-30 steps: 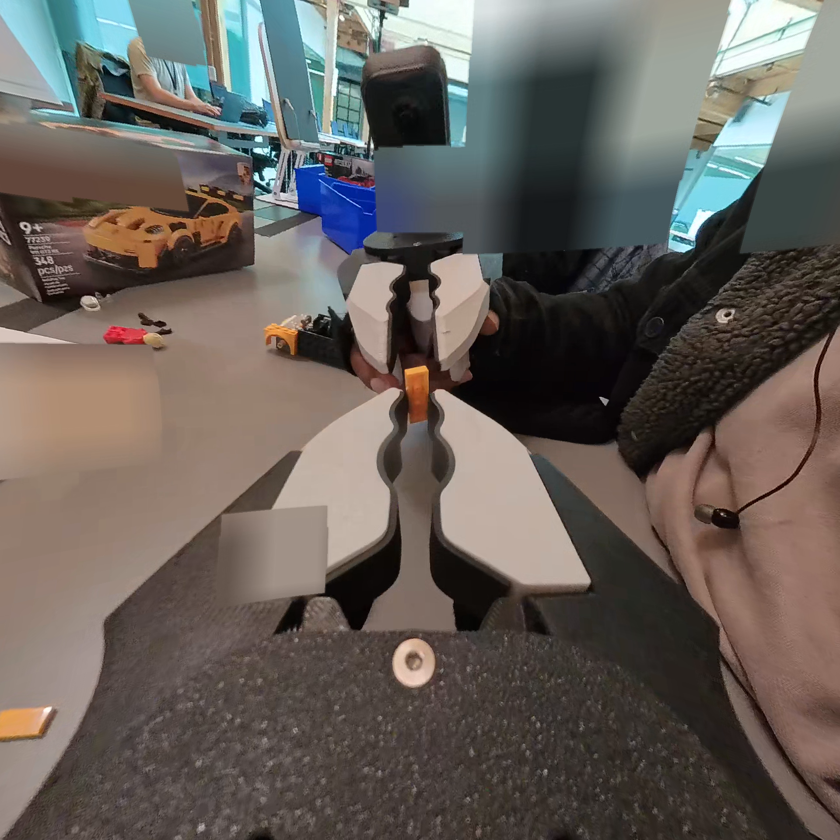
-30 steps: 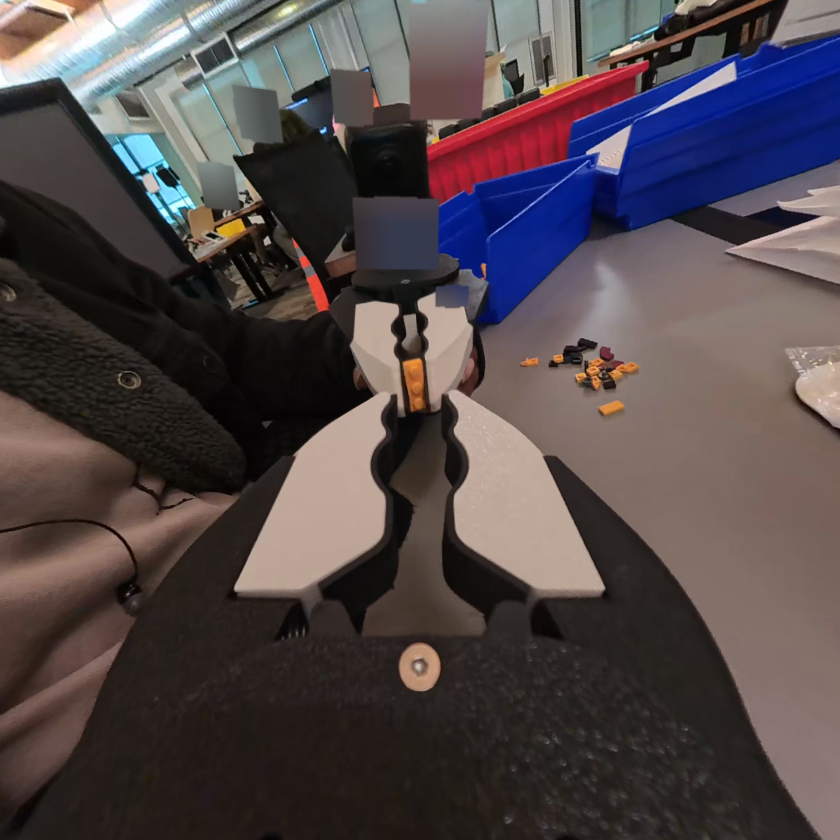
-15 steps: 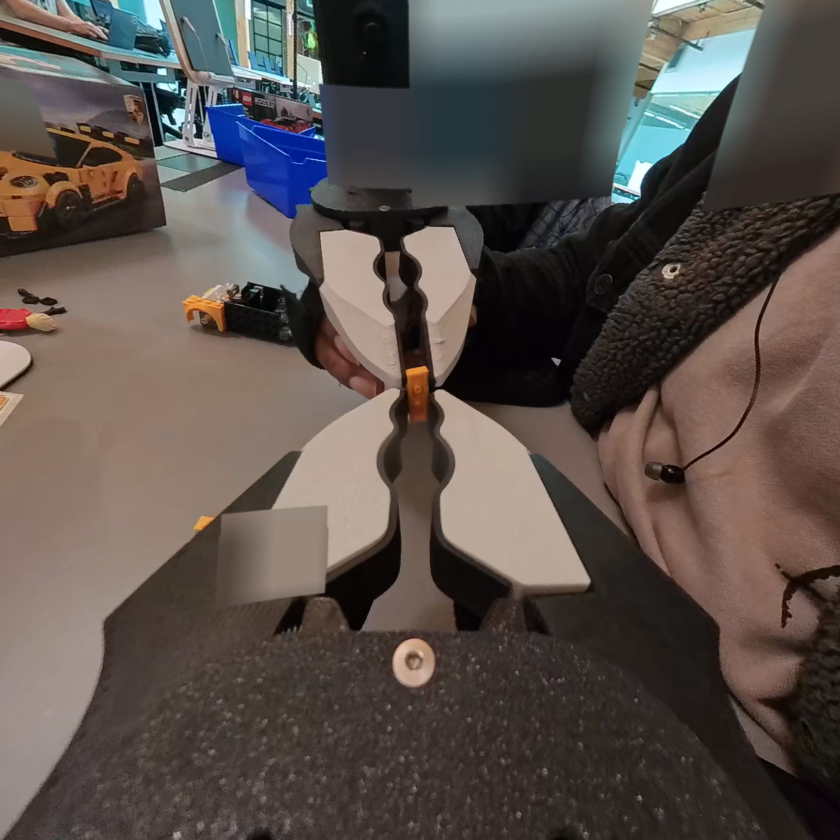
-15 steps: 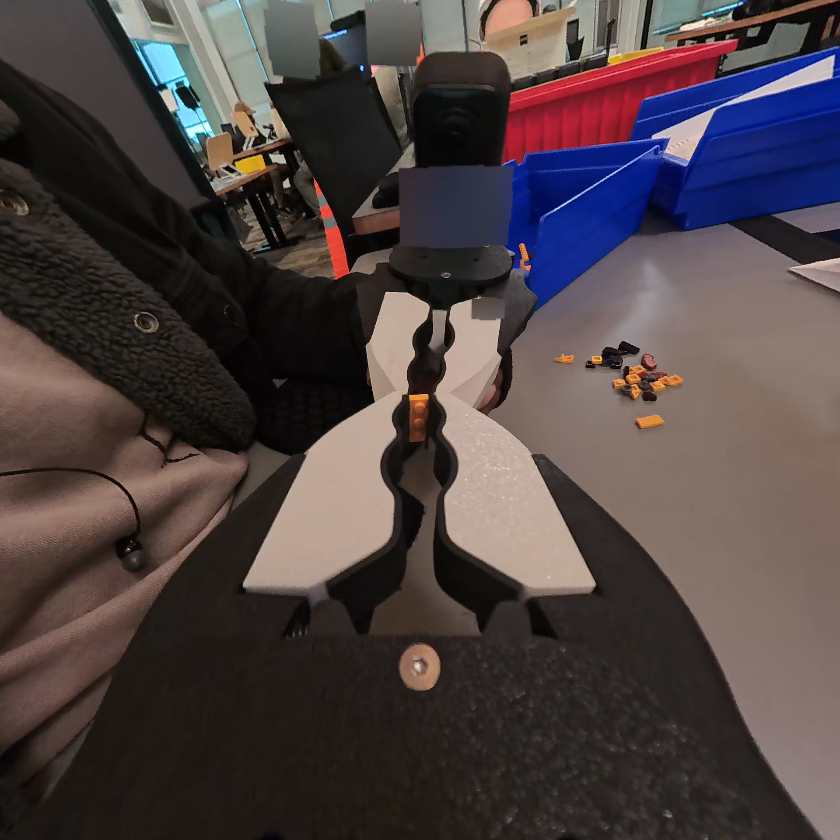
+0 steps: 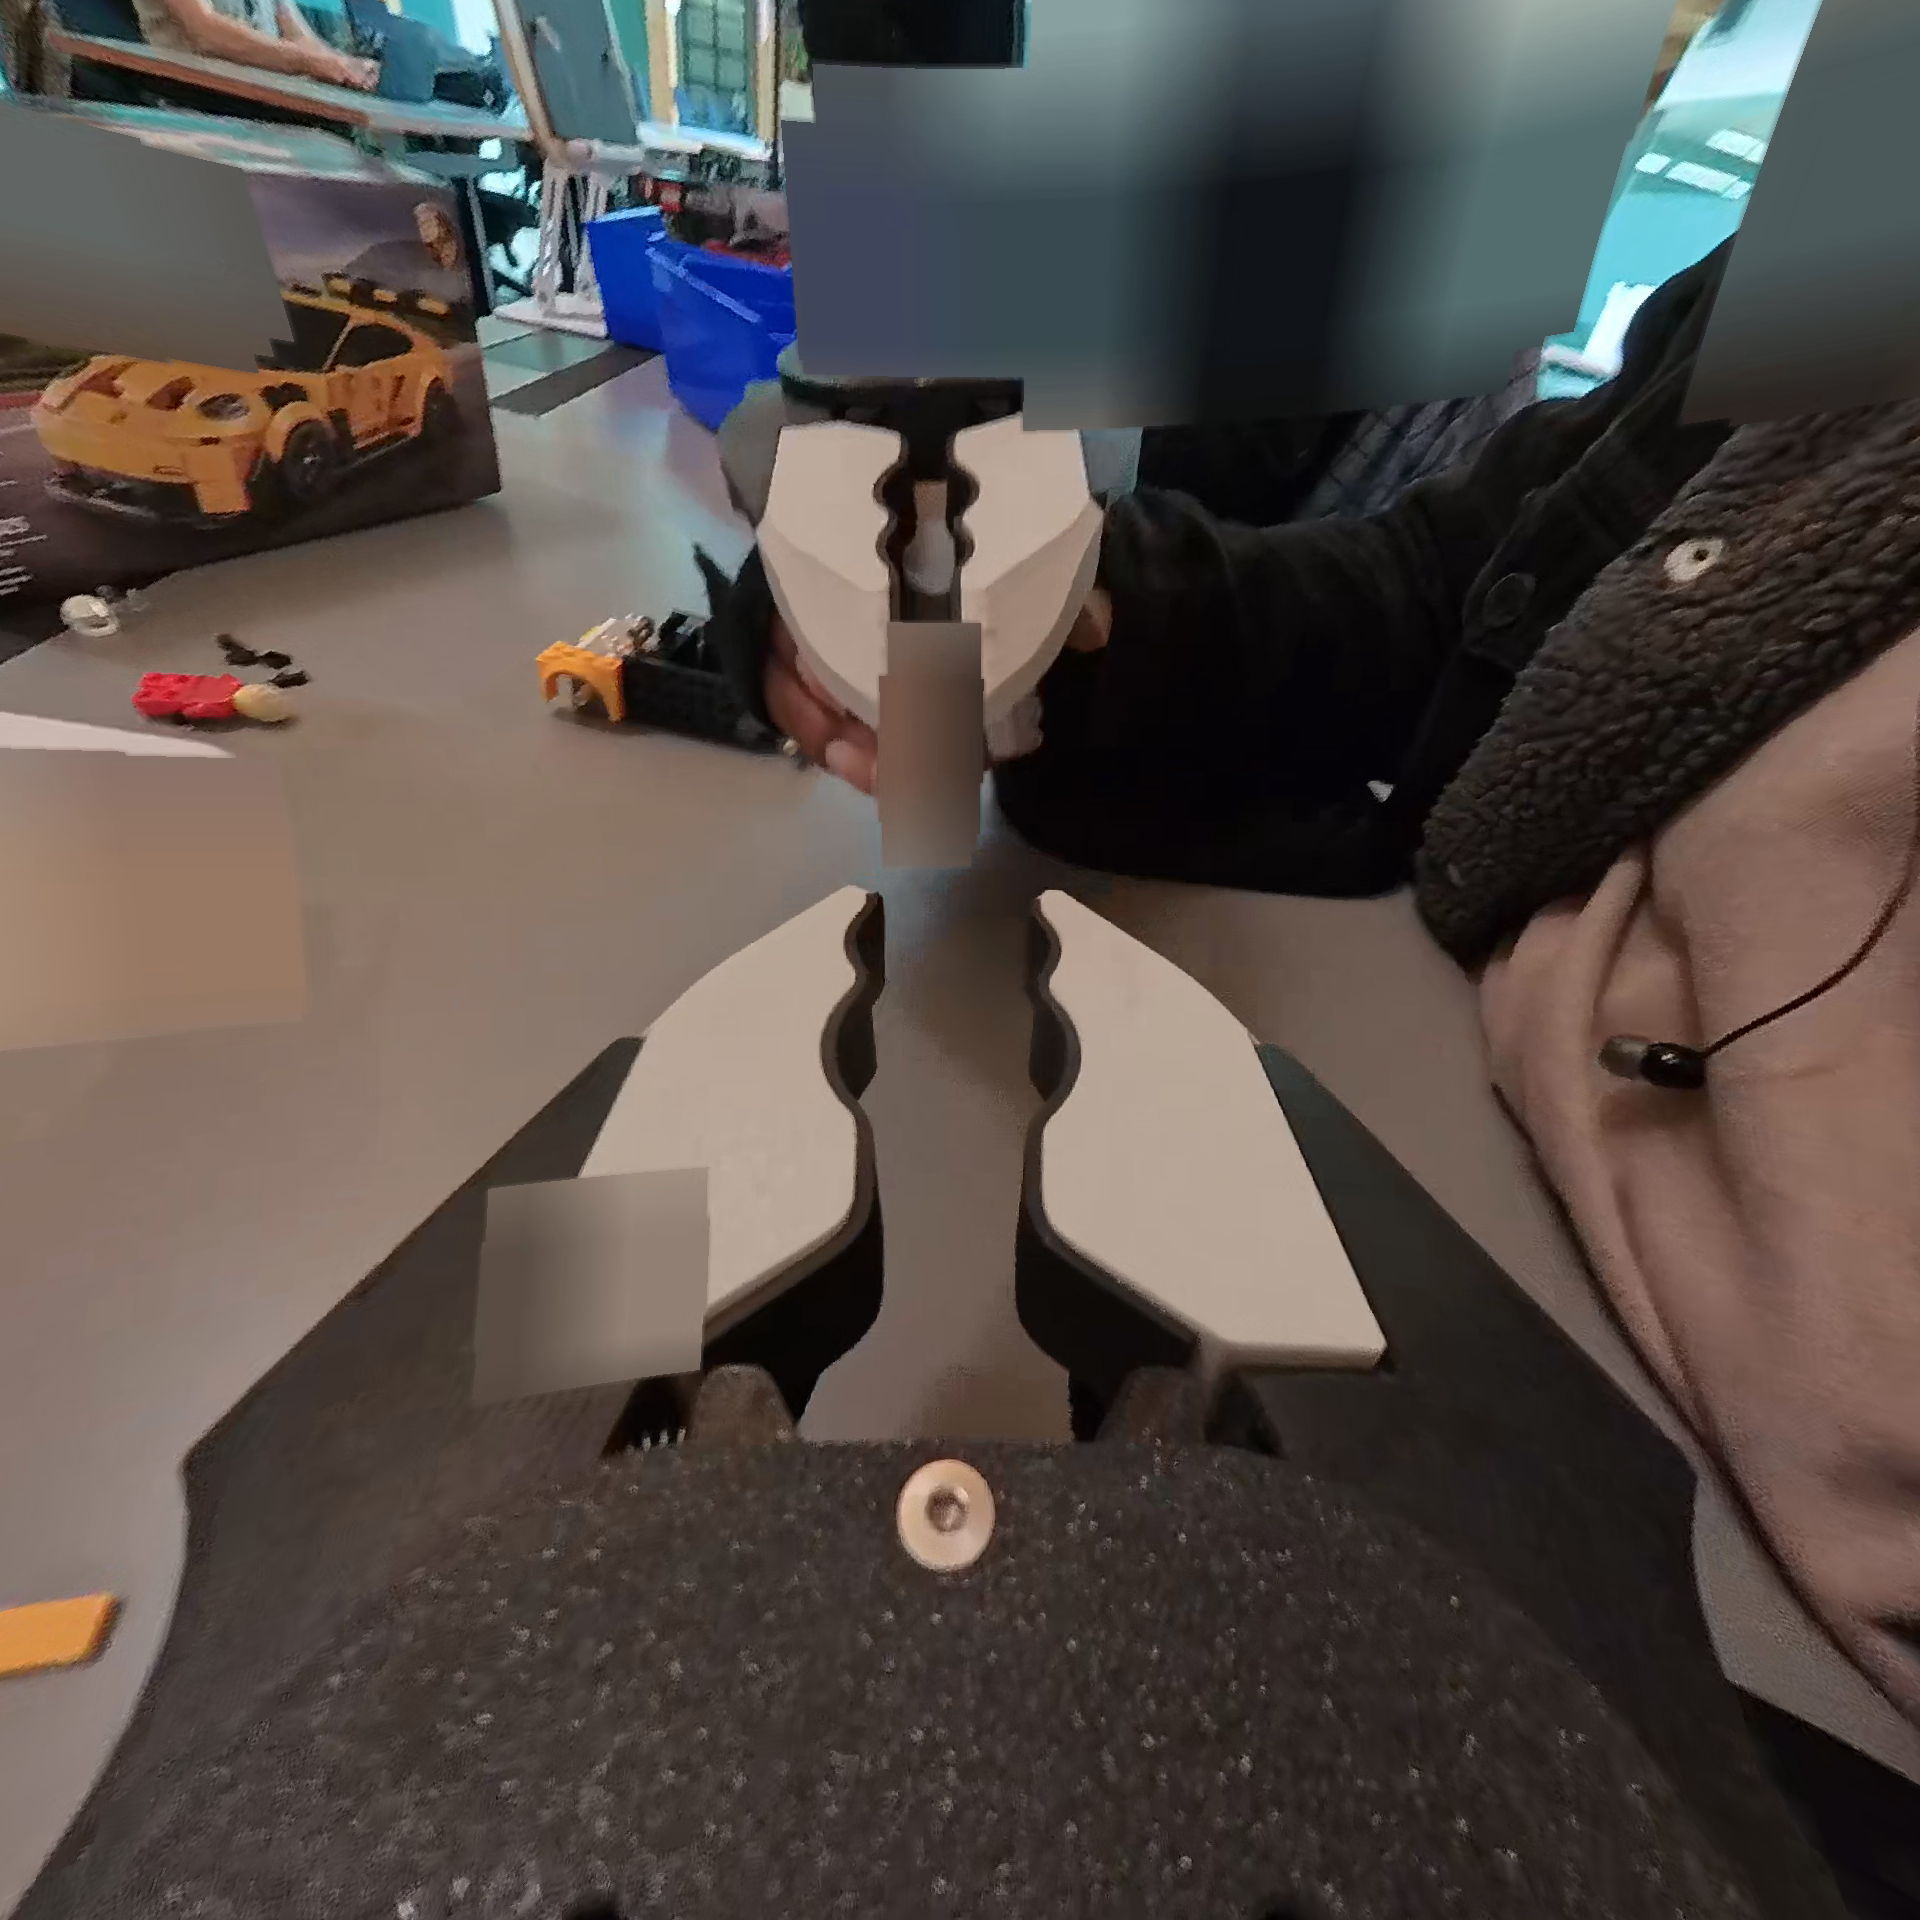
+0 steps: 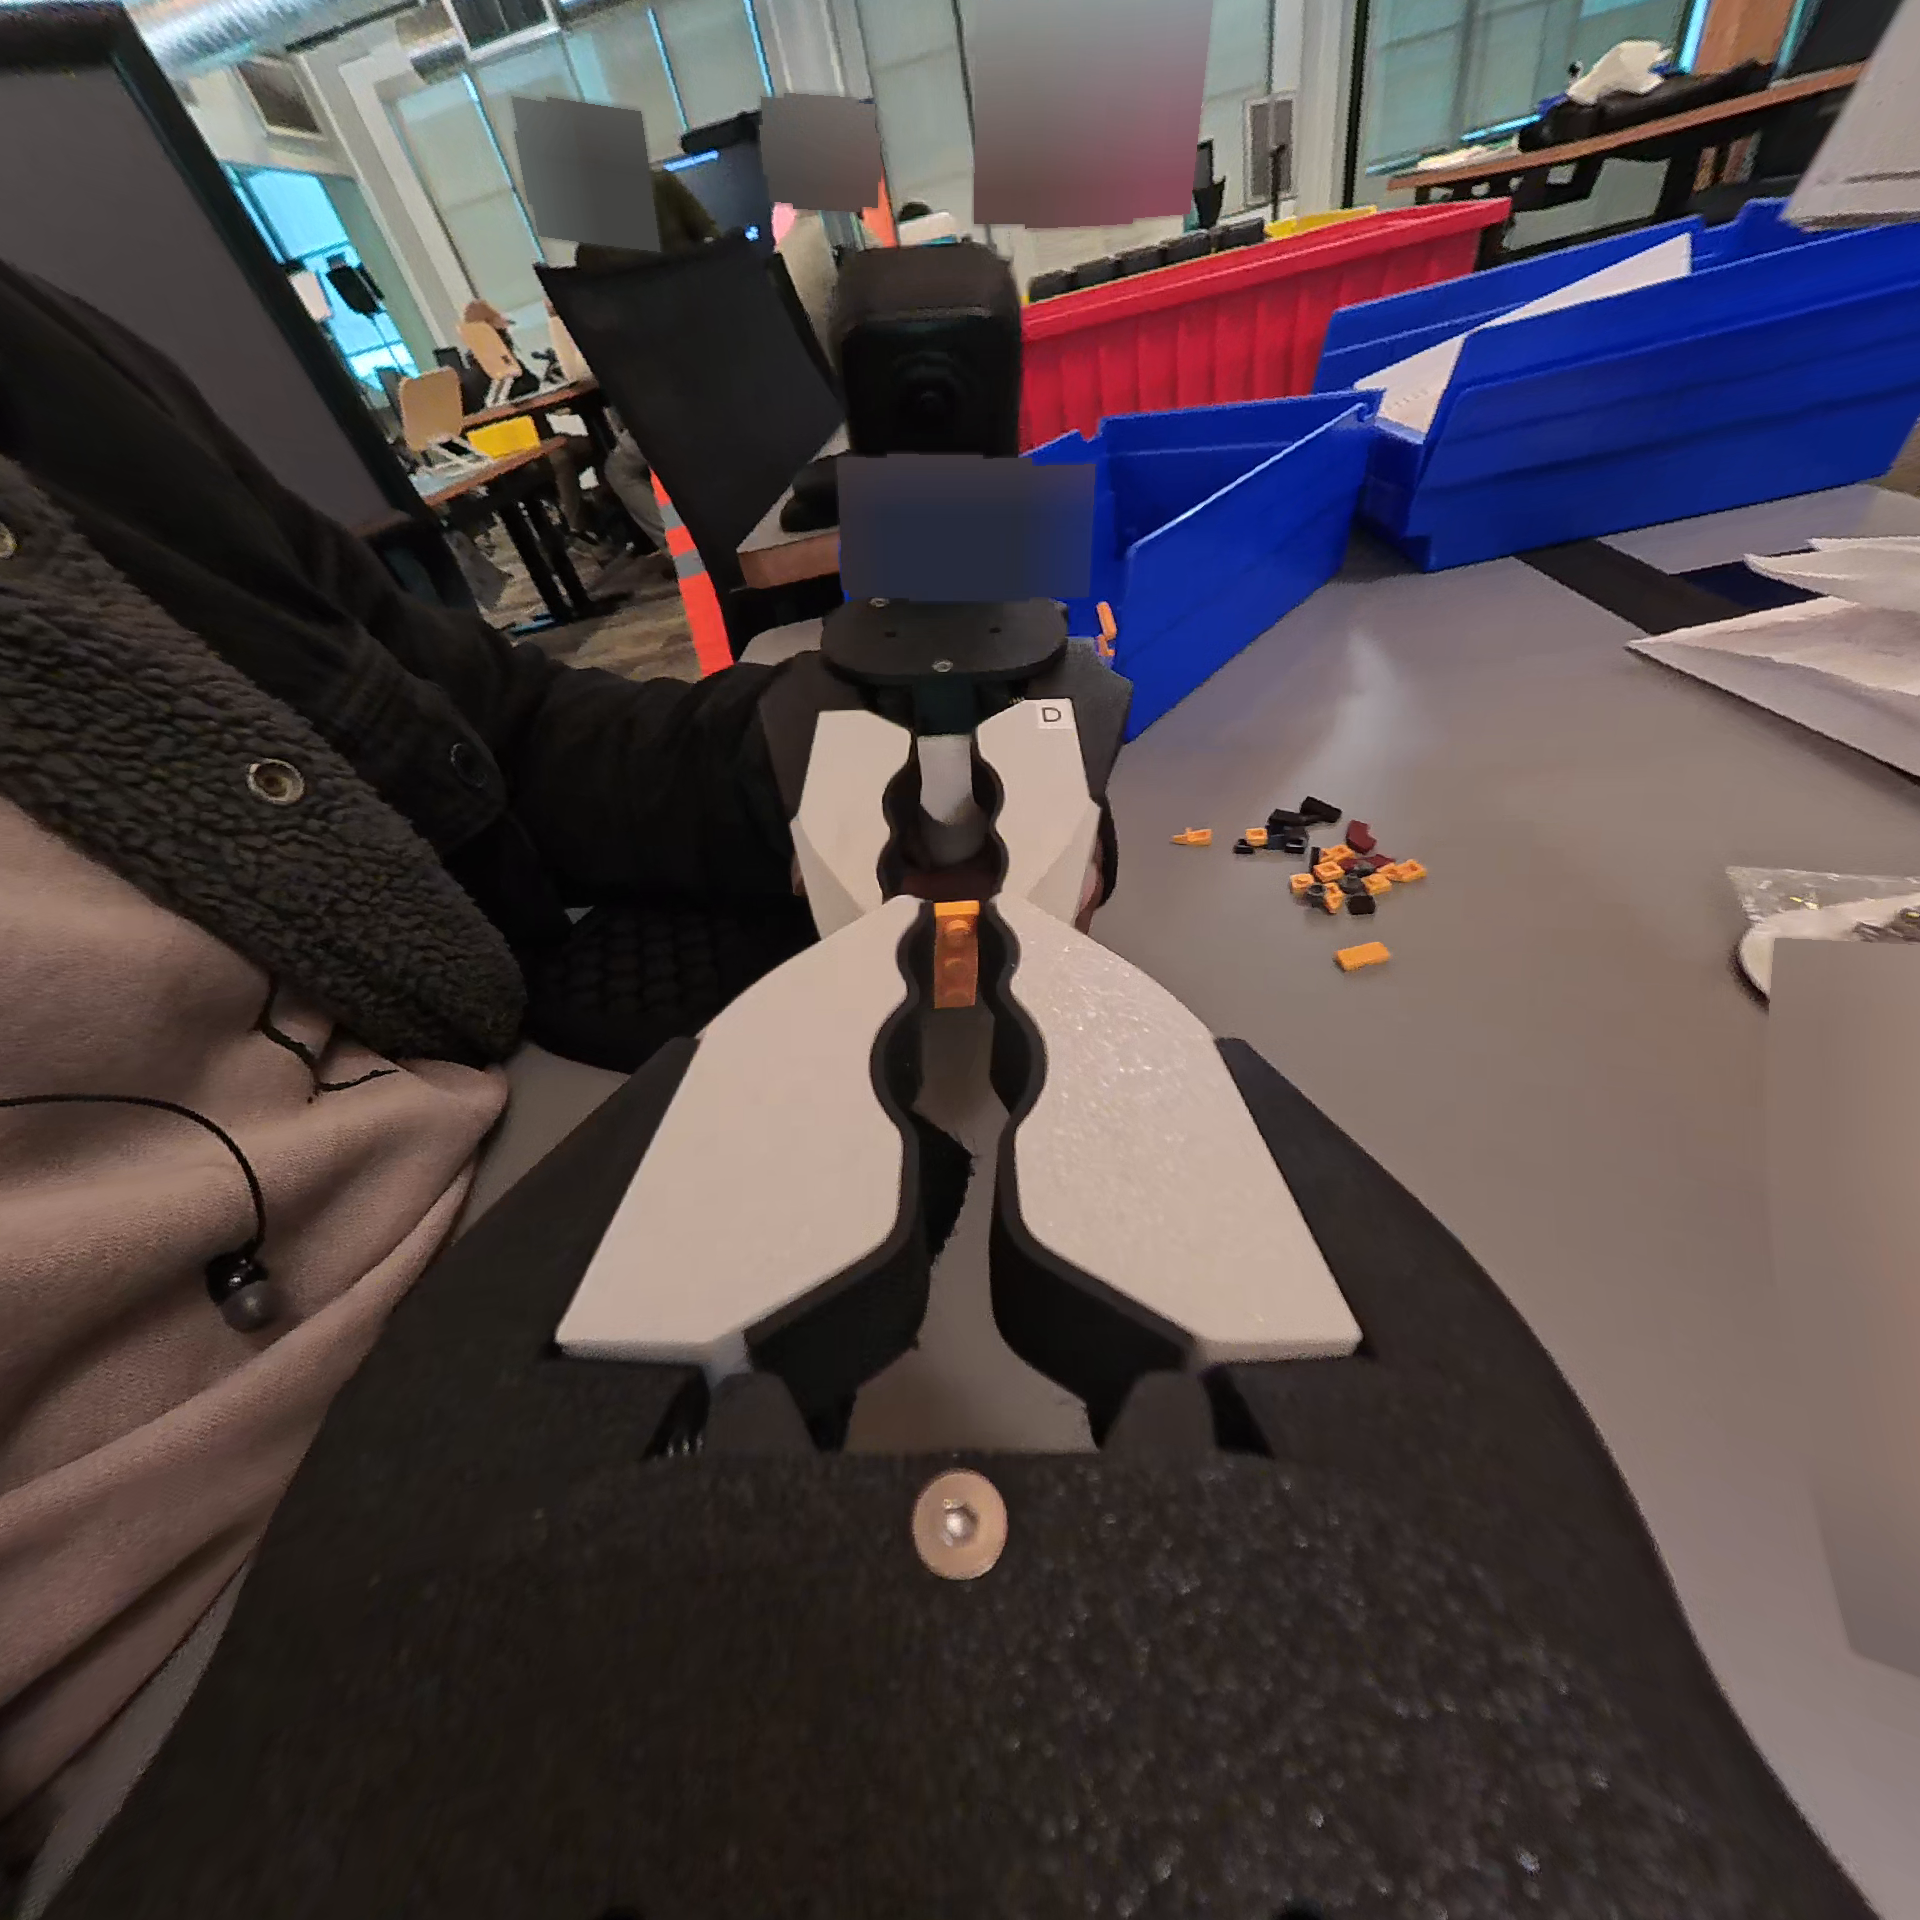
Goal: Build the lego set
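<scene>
While pinched upright in the right gripper's (image 6: 956,920) closed jaws, orange plate (image 6: 955,954); left gripper's (image 5: 954,914) jaws apart, empty.

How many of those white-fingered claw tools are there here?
2. The right gripper, nearest in the right wrist view, is clamped on an orange lego piece. The left gripper faces it tip to tip, open and empty. No others show.

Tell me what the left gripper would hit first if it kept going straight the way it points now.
Most likely the right gripper: it faces the open, empty left gripper nearly head-on, just ahead of its fingers. A blurred patch hides the right one's tips there, and the gap between them is hard to judge.
</scene>
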Available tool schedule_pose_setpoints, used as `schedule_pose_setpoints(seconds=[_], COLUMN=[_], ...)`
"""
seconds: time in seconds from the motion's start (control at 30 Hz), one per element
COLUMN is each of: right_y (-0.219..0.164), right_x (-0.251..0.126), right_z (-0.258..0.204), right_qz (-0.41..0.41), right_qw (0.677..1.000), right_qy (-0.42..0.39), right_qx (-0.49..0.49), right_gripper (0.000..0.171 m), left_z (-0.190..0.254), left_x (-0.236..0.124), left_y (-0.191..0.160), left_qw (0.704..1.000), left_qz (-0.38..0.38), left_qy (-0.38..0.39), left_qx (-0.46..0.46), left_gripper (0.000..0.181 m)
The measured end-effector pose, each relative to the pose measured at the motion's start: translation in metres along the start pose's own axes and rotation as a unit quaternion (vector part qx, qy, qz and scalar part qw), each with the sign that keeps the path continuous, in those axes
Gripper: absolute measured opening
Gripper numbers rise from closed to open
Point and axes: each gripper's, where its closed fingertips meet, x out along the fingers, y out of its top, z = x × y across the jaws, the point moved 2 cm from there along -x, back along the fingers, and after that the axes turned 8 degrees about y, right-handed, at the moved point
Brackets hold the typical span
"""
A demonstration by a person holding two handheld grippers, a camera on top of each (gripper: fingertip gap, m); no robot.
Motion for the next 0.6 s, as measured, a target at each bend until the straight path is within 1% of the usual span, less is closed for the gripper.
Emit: schedule_pose_setpoints(seconds=[0.2,0.37,0.43,0.6], right_y=[-0.005,-0.007,-0.008,-0.011], right_x=[-0.007,-0.008,-0.009,-0.009], right_z=[0.011,0.013,0.015,0.017], right_qz=[-0.004,-0.009,-0.009,-0.013], right_qw=[1.0,1.0,0.999,0.999], right_qy=[-0.02,-0.025,-0.028,-0.03], right_qx=[0.008,0.01,0.012,0.018], right_gripper=[0.008,0.008,0.007,0.008], left_z=[-0.022,-0.027,-0.029,-0.033], left_x=[0.001,0.005,0.007,0.007], left_y=[-0.028,-0.055,-0.06,-0.06], left_qw=[0.992,0.98,0.975,0.97], left_qz=[-0.092,-0.17,-0.185,-0.19], left_qy=[0.071,0.086,0.097,0.118], left_qx=[0.042,0.063,0.075,0.095], left_gripper=[0.034,0.044,0.046,0.042])
